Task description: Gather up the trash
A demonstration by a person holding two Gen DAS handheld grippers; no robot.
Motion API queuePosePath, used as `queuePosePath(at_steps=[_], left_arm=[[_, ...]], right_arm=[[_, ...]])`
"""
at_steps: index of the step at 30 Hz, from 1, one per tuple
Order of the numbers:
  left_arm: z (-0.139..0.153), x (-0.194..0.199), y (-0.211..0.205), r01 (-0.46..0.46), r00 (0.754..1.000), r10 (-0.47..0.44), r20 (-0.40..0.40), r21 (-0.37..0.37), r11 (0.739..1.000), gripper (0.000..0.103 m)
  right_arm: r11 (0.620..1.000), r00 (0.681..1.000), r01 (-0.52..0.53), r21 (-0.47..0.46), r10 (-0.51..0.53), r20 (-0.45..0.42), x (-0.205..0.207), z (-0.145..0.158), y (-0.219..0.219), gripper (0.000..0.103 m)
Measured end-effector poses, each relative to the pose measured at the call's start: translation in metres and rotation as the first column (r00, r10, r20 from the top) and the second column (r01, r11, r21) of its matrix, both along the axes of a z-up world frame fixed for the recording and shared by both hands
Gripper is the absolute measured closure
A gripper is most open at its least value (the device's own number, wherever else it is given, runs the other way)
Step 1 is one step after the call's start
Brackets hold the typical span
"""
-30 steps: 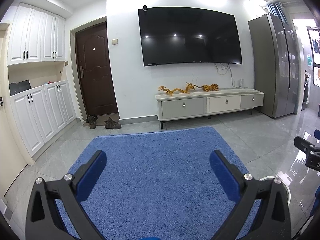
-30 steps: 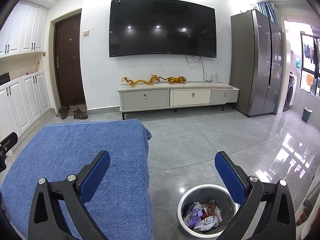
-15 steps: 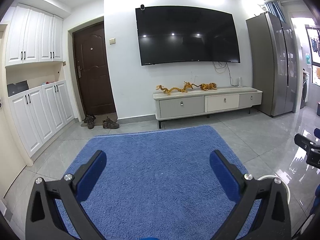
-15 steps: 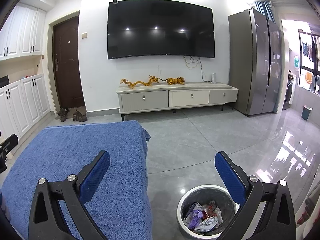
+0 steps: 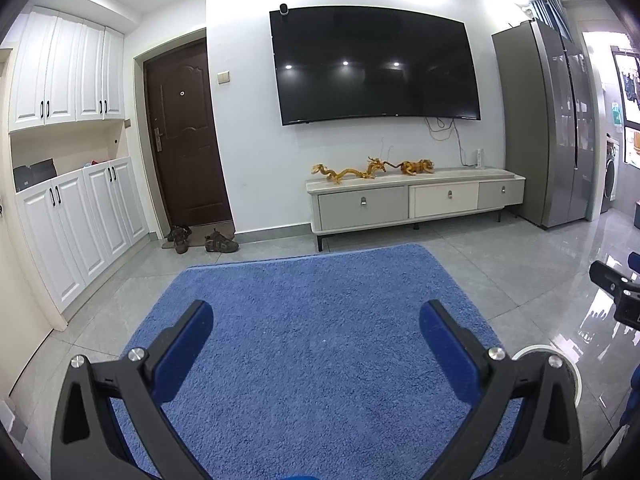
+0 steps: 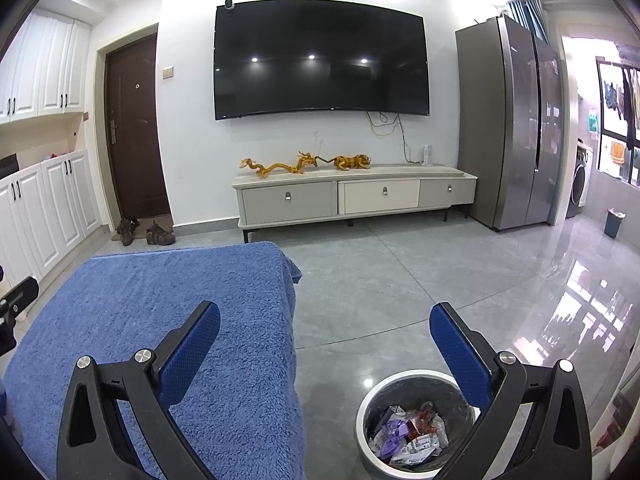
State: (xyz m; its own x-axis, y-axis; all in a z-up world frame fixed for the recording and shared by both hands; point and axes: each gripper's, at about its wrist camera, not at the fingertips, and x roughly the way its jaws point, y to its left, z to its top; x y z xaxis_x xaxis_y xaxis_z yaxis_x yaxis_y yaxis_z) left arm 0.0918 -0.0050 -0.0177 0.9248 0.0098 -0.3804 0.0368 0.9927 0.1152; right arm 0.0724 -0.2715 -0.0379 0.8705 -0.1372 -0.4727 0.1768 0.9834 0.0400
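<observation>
A white-rimmed trash bin [image 6: 416, 420] stands on the grey floor to the right of a table covered in blue cloth [image 6: 160, 312]; it holds several crumpled wrappers [image 6: 408, 436]. My right gripper [image 6: 325, 324] is open and empty, above the table's right edge and the bin. My left gripper [image 5: 316, 320] is open and empty over the blue cloth [image 5: 312, 340]. The bin's rim [image 5: 536, 350] peeks out behind my left gripper's right finger. The right gripper [image 5: 616, 292] shows at the left wrist view's right edge. No loose trash shows on the cloth.
A low TV cabinet [image 6: 356, 194] with gold figurines stands against the far wall under a wall TV [image 6: 320, 60]. A tall fridge [image 6: 516, 128] is at the right, white cupboards [image 5: 76, 216] and a brown door [image 5: 184, 136] with shoes [image 5: 220, 242] at the left.
Both views have drifted slightly; the room sits a little lower and closer in frame. Both grippers stay open and empty.
</observation>
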Motion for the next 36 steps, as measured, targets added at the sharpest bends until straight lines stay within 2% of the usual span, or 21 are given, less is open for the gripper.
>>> queuePosePath(at_steps=[17,25,36], left_arm=[[-0.001,0.001,-0.007,0.019,1.000,-0.019,-0.011,0.000,1.000,0.000],[0.003,-0.001,0.002,0.018,1.000,-0.019,-0.010,-0.026,0.999,0.000],[0.014,-0.018,0.013,0.028,0.999,-0.027,0.028,-0.060,0.998,0.000]], right_arm=[[1.000,1.000,0.026,0.002,-0.026,0.004,0.001,-0.005,-0.010,0.000],[0.999,0.999,0.032,-0.014,-0.032,0.020,-0.004,0.002,-0.006,0.000],[0.999,0.999,0.021,-0.039,-0.020,0.037,-0.017,0.014,0.003,0.000]])
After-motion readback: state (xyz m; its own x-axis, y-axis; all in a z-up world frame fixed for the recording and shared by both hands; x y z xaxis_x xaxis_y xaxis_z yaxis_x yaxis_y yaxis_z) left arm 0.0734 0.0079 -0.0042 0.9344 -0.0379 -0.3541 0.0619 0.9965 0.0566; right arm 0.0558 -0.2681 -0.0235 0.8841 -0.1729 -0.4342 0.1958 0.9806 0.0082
